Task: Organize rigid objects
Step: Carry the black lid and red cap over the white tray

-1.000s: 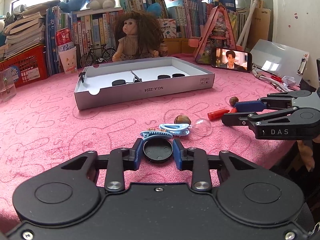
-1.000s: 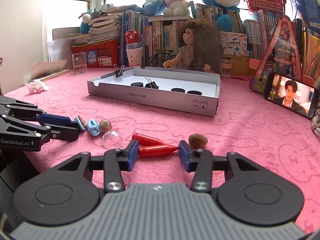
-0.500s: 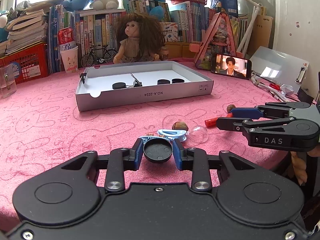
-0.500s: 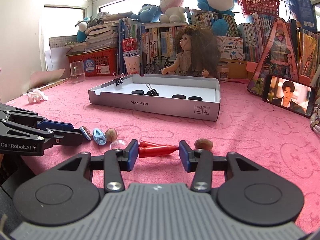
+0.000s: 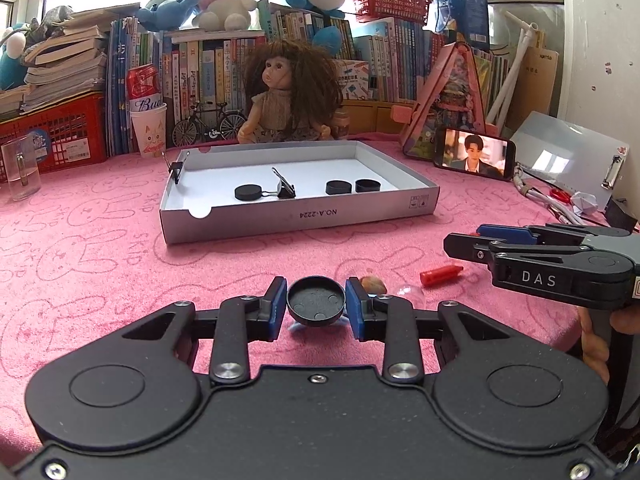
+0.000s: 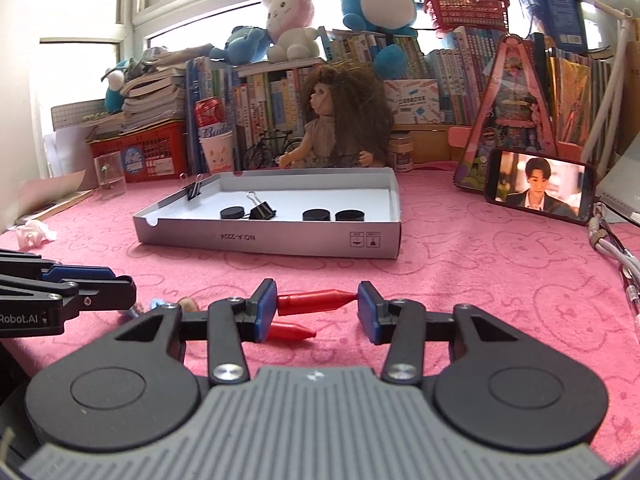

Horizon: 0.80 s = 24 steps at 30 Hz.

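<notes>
My left gripper (image 5: pixel 316 301) is shut on a black round cap (image 5: pixel 316 300), held just above the pink cloth. My right gripper (image 6: pixel 317 302) is shut on a red crayon (image 6: pixel 316 300), gripped end to end and level. A second red crayon (image 6: pixel 290 332) lies on the cloth just below it. The grey box (image 5: pixel 296 216) sits farther back, holding three black caps (image 5: pixel 338 187) and a binder clip (image 5: pixel 285 188). In the left wrist view the right gripper (image 5: pixel 464 245) reaches in from the right. In the right wrist view the left gripper (image 6: pixel 120 290) reaches in from the left.
A walnut (image 5: pixel 372 282), a clear dome (image 5: pixel 408 292) and a blue hair clip (image 6: pixel 156 303) lie between the grippers. Behind the box sit a doll (image 5: pixel 288 92), books and a red basket (image 5: pixel 52 128). A phone (image 5: pixel 474 154) and cables are at the right, a glass (image 5: pixel 20 168) at the left.
The cap in my left gripper now hides the blue hair clips that showed beyond it. The red crayon in my right gripper has come up off the cloth, above the second one.
</notes>
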Each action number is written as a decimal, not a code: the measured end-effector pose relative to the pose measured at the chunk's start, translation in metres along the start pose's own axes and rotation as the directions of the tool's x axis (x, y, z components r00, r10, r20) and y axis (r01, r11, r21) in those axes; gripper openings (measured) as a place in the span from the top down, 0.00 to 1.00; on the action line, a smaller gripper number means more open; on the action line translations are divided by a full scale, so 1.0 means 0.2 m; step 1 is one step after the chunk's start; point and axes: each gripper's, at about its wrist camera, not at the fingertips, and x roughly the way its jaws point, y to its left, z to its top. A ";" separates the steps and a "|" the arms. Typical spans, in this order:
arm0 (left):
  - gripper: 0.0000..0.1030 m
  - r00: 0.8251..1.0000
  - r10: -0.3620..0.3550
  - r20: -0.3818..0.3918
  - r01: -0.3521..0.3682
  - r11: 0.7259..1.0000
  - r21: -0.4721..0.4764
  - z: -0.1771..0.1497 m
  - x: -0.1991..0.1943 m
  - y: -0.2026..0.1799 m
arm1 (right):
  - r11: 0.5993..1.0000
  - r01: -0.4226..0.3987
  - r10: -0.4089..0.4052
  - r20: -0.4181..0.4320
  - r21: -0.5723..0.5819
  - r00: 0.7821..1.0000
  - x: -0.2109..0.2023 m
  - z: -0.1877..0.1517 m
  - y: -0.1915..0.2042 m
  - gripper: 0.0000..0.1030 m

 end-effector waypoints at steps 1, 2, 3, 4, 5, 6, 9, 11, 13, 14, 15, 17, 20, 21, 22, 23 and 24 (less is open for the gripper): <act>0.71 1.000 0.001 0.001 -0.001 1.000 -0.003 0.01 0.01 0.00 | 1.000 0.008 -0.008 0.001 0.008 1.000 0.01 0.00 0.00 0.52; 0.71 1.000 0.002 0.002 -0.002 1.000 -0.005 0.01 0.01 0.01 | 1.000 0.015 -0.015 0.001 0.015 1.000 0.01 0.01 0.00 0.52; 0.71 1.000 0.005 0.002 -0.005 1.000 -0.007 0.02 0.02 0.01 | 0.999 0.022 -0.022 0.001 0.023 1.000 0.02 0.01 -0.01 0.52; 0.71 1.000 0.008 0.003 -0.008 1.000 -0.009 0.02 0.02 0.01 | 0.999 0.028 -0.028 0.000 0.028 1.000 0.02 0.01 -0.01 0.52; 0.71 1.000 0.011 0.004 -0.011 1.000 -0.011 0.03 0.03 0.01 | 0.999 0.033 -0.033 0.000 0.033 0.999 0.03 0.01 -0.01 0.52; 0.71 1.000 0.013 0.006 -0.013 1.000 -0.013 0.04 0.03 0.02 | 0.999 0.039 -0.039 0.002 0.037 0.999 0.03 0.01 0.00 0.52; 0.71 1.000 0.020 0.014 -0.020 1.000 -0.017 0.06 0.05 0.03 | 0.997 0.052 -0.053 0.003 0.049 0.999 0.04 0.03 0.00 0.52; 0.71 0.999 0.027 0.018 -0.026 0.999 -0.020 0.07 0.06 0.04 | 0.996 0.057 -0.057 0.002 0.063 0.998 0.05 0.04 -0.01 0.52; 0.71 0.999 0.031 0.022 -0.030 0.999 -0.026 0.09 0.07 0.05 | 0.995 0.062 -0.063 0.004 0.078 0.998 0.05 0.05 -0.02 0.52; 0.71 0.999 0.032 0.023 -0.031 0.999 -0.030 0.10 0.08 0.06 | 0.994 0.067 -0.067 0.003 0.083 0.998 0.06 0.06 -0.02 0.52; 0.71 0.999 0.032 0.027 -0.031 0.999 -0.032 0.11 0.09 0.06 | 0.994 0.071 -0.072 0.003 0.087 0.997 0.06 0.07 -0.02 0.52; 0.71 0.999 0.039 0.035 -0.038 0.999 -0.035 0.13 0.10 0.07 | 0.992 0.079 -0.080 0.004 0.096 0.997 0.07 0.08 -0.03 0.52; 0.71 0.998 0.048 0.045 -0.046 0.998 -0.046 0.16 0.12 0.09 | 0.990 0.088 -0.089 0.005 0.111 0.996 0.09 0.10 -0.03 0.52; 0.71 0.998 0.049 0.048 -0.047 0.998 -0.051 0.18 0.13 0.10 | 0.989 0.089 -0.090 0.006 0.115 0.996 0.09 0.11 -0.03 0.52; 0.71 0.997 0.051 0.051 -0.048 0.997 -0.053 0.19 0.13 0.11 | 0.989 0.091 -0.092 0.007 0.120 0.996 0.10 0.12 -0.04 0.52; 0.71 0.997 0.055 0.054 -0.052 0.997 -0.053 0.20 0.14 0.11 | 0.988 0.092 -0.094 0.008 0.123 0.996 0.11 0.13 -0.04 0.52; 0.71 0.996 0.061 0.058 -0.058 0.997 -0.053 0.22 0.15 0.12 | 0.988 0.094 -0.095 0.009 0.125 0.995 0.12 0.15 -0.04 0.52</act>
